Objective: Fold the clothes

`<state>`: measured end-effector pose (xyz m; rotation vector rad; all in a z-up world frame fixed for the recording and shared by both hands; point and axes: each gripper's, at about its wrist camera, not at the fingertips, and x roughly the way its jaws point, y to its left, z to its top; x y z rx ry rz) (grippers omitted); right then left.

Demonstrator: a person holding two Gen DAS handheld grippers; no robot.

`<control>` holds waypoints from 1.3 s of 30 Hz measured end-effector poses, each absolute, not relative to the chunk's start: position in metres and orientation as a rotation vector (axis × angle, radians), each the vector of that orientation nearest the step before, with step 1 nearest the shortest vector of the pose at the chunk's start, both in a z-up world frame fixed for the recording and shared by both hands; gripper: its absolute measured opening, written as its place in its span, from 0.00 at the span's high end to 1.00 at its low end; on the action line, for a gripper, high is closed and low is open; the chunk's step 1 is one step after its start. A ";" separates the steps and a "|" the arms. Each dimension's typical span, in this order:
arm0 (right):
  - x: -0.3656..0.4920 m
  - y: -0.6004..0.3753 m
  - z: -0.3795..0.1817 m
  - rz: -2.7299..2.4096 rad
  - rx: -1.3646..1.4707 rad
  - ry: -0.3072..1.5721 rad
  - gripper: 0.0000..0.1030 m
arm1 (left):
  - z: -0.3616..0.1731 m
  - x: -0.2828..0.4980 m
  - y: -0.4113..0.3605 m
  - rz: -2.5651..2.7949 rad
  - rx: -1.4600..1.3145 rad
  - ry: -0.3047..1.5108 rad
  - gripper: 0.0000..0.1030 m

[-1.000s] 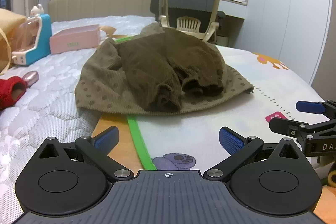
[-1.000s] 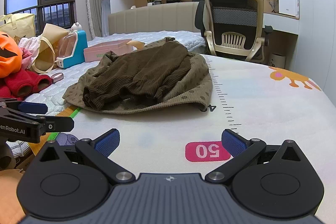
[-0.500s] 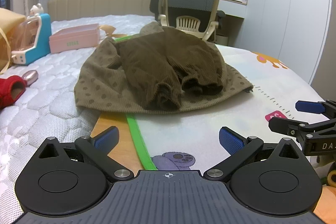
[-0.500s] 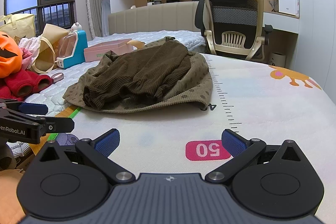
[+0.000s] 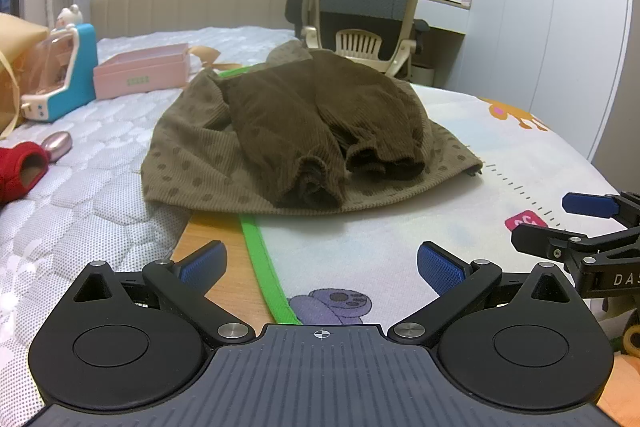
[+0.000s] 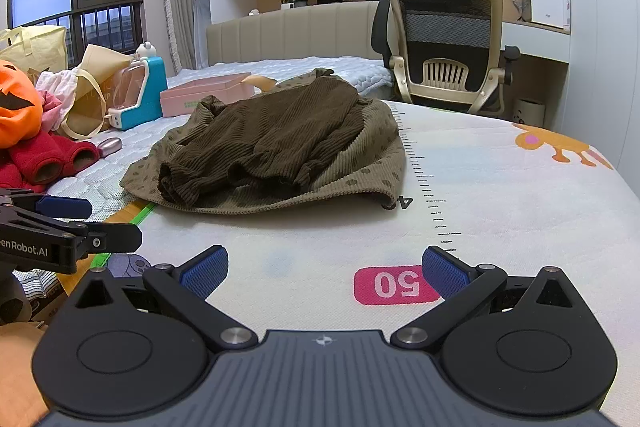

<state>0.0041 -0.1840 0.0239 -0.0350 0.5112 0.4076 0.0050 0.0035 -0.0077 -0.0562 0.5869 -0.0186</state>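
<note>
Left wrist: tool [image 5: 319,265] wide, empty.

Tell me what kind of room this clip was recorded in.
Most likely a home bedroom with a study corner. A quilted mattress with a padded headboard fills the back, an office chair stands at a desk beside it, and toys and bags are piled at the left, including an orange pumpkin plush.

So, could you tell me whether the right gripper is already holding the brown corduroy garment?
No, the right gripper is open and empty above the play mat, well short of the brown corduroy garment.
</note>
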 end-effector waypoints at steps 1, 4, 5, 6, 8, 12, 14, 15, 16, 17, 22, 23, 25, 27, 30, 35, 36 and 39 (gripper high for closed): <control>0.004 -0.184 0.024 0.408 -0.035 0.511 0.00 | -0.008 0.005 0.003 -0.019 -0.056 0.587 0.00; 0.004 -0.184 0.024 0.408 -0.037 0.511 0.00 | -0.008 0.005 0.003 -0.018 -0.056 0.586 0.00; 0.004 -0.184 0.024 0.408 -0.037 0.511 0.00 | -0.008 0.005 0.003 -0.018 -0.056 0.586 0.00; 0.004 -0.184 0.024 0.408 -0.037 0.511 0.00 | -0.008 0.005 0.003 -0.019 -0.056 0.586 0.00; 0.004 -0.184 0.024 0.408 -0.037 0.511 0.00 | -0.009 0.005 0.004 -0.019 -0.056 0.586 0.00; 0.004 -0.184 0.024 0.411 -0.037 0.512 0.00 | -0.008 0.005 0.004 -0.019 -0.056 0.586 0.00; 0.004 -0.184 0.024 0.411 -0.038 0.512 0.00 | -0.008 0.005 0.004 -0.020 -0.056 0.586 0.00; 0.004 -0.184 0.024 0.411 -0.038 0.512 0.00 | -0.008 0.005 0.004 -0.020 -0.055 0.586 0.00; 0.004 -0.184 0.024 0.411 -0.038 0.512 0.00 | -0.008 0.005 0.004 -0.020 -0.055 0.586 0.00; 0.004 -0.184 0.024 0.412 -0.038 0.511 0.00 | -0.008 0.005 0.005 -0.020 -0.055 0.586 0.00; 0.004 -0.183 0.024 0.413 -0.039 0.514 0.00 | -0.008 0.006 0.005 -0.019 -0.055 0.591 0.00; 0.004 -0.183 0.024 0.414 -0.043 0.514 0.00 | -0.009 0.006 0.005 -0.019 -0.055 0.594 0.00; 0.005 -0.181 0.025 0.417 -0.056 0.512 0.00 | -0.009 0.008 0.005 -0.020 -0.053 0.599 0.00; 0.006 -0.180 0.026 0.422 -0.068 0.512 0.00 | -0.010 0.010 0.005 -0.023 -0.051 0.611 0.00; 0.012 -0.178 0.031 0.443 -0.085 0.523 0.00 | -0.011 0.015 0.006 -0.026 -0.049 0.630 0.00; 0.045 -0.175 0.051 0.507 -0.080 0.573 0.00 | -0.003 0.040 0.013 -0.056 -0.044 0.670 0.00; 0.057 -0.174 0.055 0.519 -0.073 0.595 0.00 | 0.000 0.048 0.013 -0.062 -0.031 0.665 0.00; 0.099 -0.167 0.060 0.537 -0.023 0.666 0.00 | 0.011 0.070 0.013 -0.078 0.010 0.650 0.00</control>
